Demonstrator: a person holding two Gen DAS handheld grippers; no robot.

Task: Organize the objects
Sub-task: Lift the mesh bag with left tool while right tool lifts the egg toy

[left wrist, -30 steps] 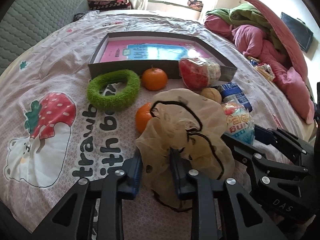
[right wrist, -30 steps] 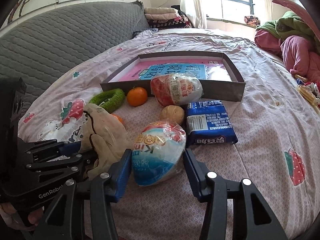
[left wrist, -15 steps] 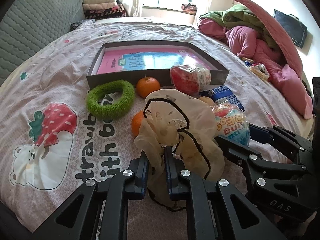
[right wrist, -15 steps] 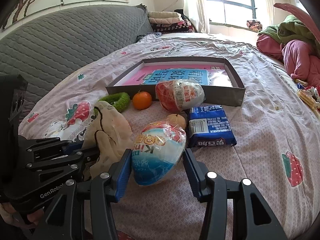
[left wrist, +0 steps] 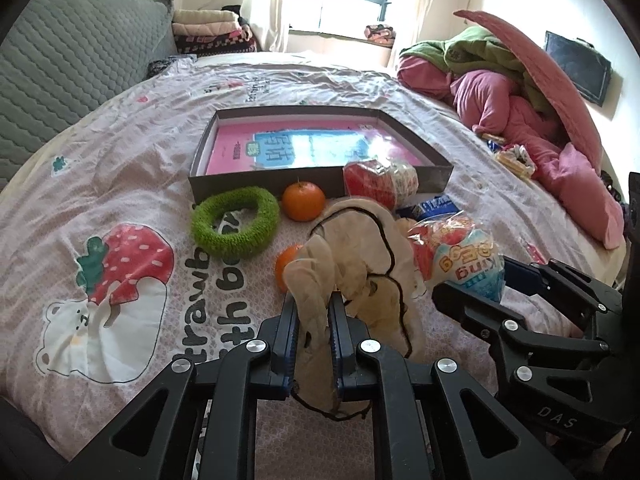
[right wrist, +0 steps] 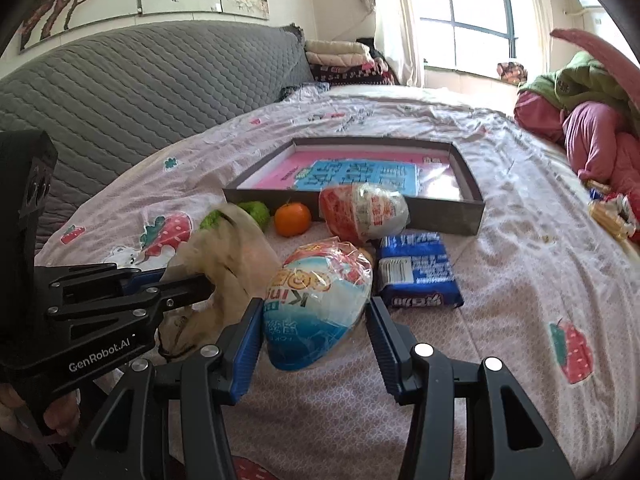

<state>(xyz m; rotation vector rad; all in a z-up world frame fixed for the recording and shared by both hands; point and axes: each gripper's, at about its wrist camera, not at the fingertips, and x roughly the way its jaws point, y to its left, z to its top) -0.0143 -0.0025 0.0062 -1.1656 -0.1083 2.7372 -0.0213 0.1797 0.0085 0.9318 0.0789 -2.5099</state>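
Observation:
My left gripper [left wrist: 313, 304] is shut on a beige sheer scrunchie with black trim [left wrist: 360, 248], pinching a fold of it just above the bedspread. My right gripper [right wrist: 314, 312] is shut on a blue-and-white egg-shaped snack pack [right wrist: 316, 300], one pad on each side. The two grippers sit side by side, the left gripper [right wrist: 188, 280] close to the pack. Behind them lie a green fuzzy ring [left wrist: 236, 228], two oranges [left wrist: 303, 200] [left wrist: 288, 260], a red-and-white egg pack [right wrist: 360, 212] and a blue packet [right wrist: 416, 272]. A shallow dark box [left wrist: 240, 184] with a pink book inside stands farther back.
Everything rests on a pink strawberry-print bedspread [left wrist: 120, 184]. A grey quilted headboard [right wrist: 140, 80] rises at the left. Pink and green bedding [left wrist: 520, 92] is heaped at the right, with small wrapped snacks [right wrist: 612, 212] beside it.
My left jaws closed onto the scrunchie and raised it a little. The right gripper kept its hold on the egg-shaped pack and hardly moved.

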